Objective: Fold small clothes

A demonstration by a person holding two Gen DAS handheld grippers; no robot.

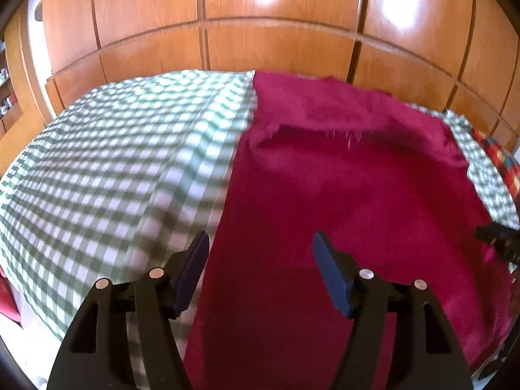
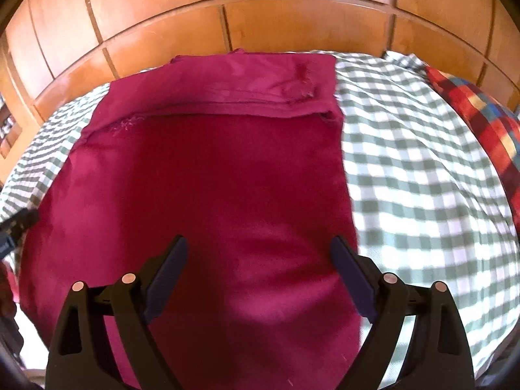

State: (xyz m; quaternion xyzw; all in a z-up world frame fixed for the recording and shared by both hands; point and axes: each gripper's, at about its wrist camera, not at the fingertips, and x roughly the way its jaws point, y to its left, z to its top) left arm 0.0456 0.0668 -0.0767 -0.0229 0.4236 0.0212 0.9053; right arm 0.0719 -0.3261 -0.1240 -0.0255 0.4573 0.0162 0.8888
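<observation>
A dark red cloth [image 1: 351, 195] lies spread flat on a green-and-white checked bedsheet [image 1: 107, 175]. Its far part is folded over, with a frayed edge across it. My left gripper [image 1: 260, 243] is open and empty, above the cloth's left edge near the front. The cloth also fills the right wrist view [image 2: 221, 178]. My right gripper [image 2: 258, 247] is open and empty, above the cloth's right edge near the front. The right gripper's tip shows at the right border of the left wrist view [image 1: 497, 237]; the left gripper's tip shows at the left border of the right wrist view [image 2: 19, 221].
The checked sheet [image 2: 422, 178] covers the bed on both sides of the cloth. A red, blue and yellow checked pillow [image 2: 481, 113] lies at the far right. A wooden panelled wardrobe [image 1: 276, 32] stands behind the bed.
</observation>
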